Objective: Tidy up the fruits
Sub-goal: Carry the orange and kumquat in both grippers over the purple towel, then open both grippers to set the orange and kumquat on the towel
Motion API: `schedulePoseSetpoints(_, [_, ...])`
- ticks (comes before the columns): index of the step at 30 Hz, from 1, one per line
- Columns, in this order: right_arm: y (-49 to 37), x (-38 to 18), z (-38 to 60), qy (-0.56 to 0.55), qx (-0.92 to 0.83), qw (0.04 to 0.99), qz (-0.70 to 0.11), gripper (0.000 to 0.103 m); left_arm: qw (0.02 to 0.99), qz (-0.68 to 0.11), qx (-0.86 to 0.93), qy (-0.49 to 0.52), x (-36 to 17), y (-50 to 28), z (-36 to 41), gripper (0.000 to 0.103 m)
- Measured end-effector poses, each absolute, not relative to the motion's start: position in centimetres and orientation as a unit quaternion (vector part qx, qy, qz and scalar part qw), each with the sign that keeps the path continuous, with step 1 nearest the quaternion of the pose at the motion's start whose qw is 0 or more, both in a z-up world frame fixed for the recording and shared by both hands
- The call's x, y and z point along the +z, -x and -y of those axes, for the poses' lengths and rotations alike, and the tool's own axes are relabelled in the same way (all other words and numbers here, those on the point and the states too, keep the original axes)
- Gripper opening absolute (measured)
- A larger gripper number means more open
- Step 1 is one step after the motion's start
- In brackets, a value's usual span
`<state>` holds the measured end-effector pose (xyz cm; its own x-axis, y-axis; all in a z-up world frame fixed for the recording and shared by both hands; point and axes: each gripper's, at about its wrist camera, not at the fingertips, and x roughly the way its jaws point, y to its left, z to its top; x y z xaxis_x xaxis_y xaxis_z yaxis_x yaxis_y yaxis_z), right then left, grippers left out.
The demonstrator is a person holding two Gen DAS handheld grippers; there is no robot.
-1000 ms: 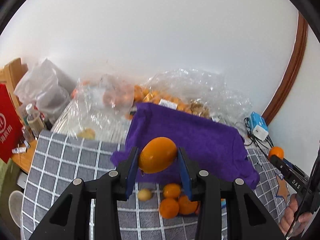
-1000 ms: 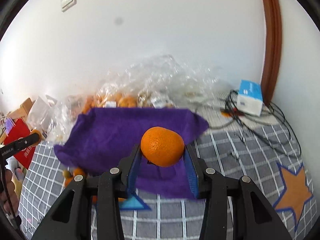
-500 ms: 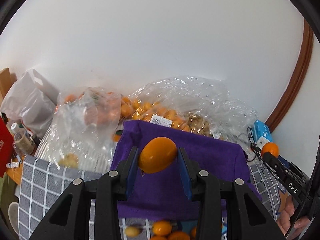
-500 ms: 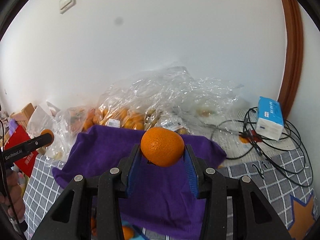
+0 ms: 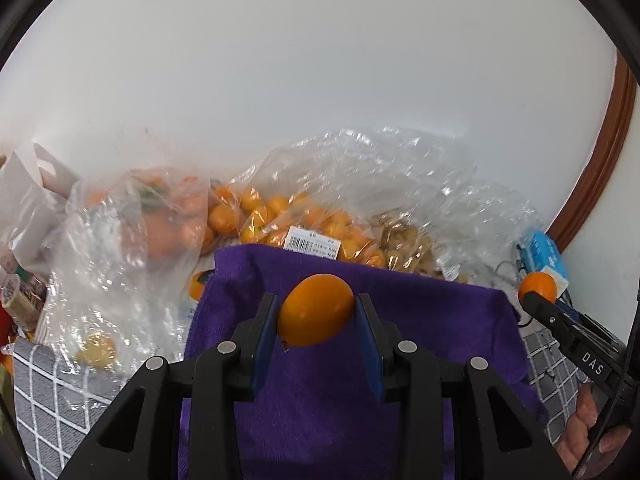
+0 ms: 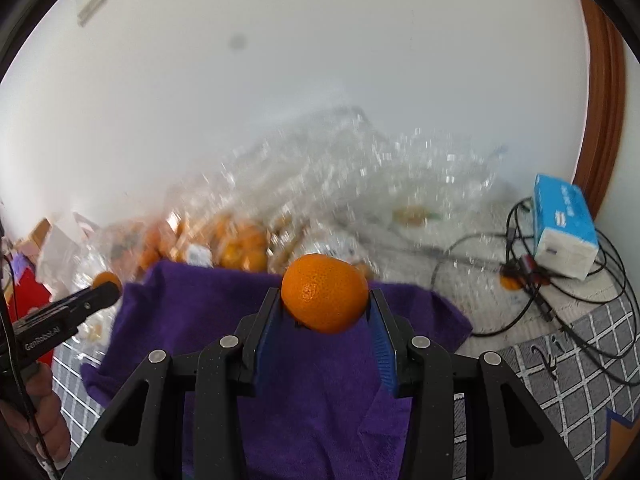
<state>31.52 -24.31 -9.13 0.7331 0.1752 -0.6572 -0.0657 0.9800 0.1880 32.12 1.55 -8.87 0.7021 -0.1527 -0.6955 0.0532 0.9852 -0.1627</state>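
My left gripper (image 5: 316, 314) is shut on a smooth oval orange fruit (image 5: 316, 309) and holds it above a purple towel (image 5: 420, 340). My right gripper (image 6: 325, 300) is shut on a round mandarin (image 6: 325, 291) above the same purple towel (image 6: 200, 312). The right gripper with its mandarin also shows in the left wrist view (image 5: 538, 287) at the right edge. The left gripper with its fruit shows in the right wrist view (image 6: 106, 280) at the left.
Clear plastic bags of small oranges (image 5: 276, 220) lie behind the towel against the white wall. A loose yellow fruit (image 5: 96, 350) sits in a bag at the left. A blue-white box (image 6: 564, 232) and black cables (image 6: 560, 308) lie at the right on the grey checked cloth (image 6: 580, 380).
Both grippers have moved forward over the purple towel toward the bags, each still holding its fruit. The loose fruits near the towel's front edge have dropped out of view.
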Motion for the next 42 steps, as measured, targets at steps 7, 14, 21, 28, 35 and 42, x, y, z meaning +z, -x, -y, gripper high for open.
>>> schedulePoseSetpoints(7, [-33.2,-12.1,23.6,-0.049,0.061,0.913,-0.401,0.043,0.909,-0.408,-0.06,0.063,-11.0,-33.5,-1.7,0.037])
schedulePoseSetpoints(14, [-34.1,-14.4,23.1,-0.025,0.057,0.897,-0.437,0.043,0.896,-0.438,-0.05,0.052,-12.9,-34.3,-1.5,0.037])
schedulePoseSetpoints(21, [-34.5,-15.6,23.2,-0.022,0.052,0.888,-0.456,0.043,0.888,-0.455,-0.043,0.051,-13.9,-34.6,-1.5,0.037])
schedulePoseSetpoints(28, [-34.8,-16.2,23.4,-0.018,0.045,0.882,-0.47,0.043,0.882,-0.467,-0.047,0.037,-14.6,-34.9,-0.6,0.037])
schedulePoseSetpoints(35, [-34.9,-15.7,23.2,-0.014,0.043,0.885,-0.463,0.054,0.874,-0.482,-0.047,0.034,-15.4,-35.3,-0.2,0.037])
schedulePoseSetpoints(42, [-34.3,-14.5,23.2,-0.011,0.046,0.894,-0.445,0.065,0.87,-0.49,-0.049,0.029,-15.7,-35.3,0.1,0.037])
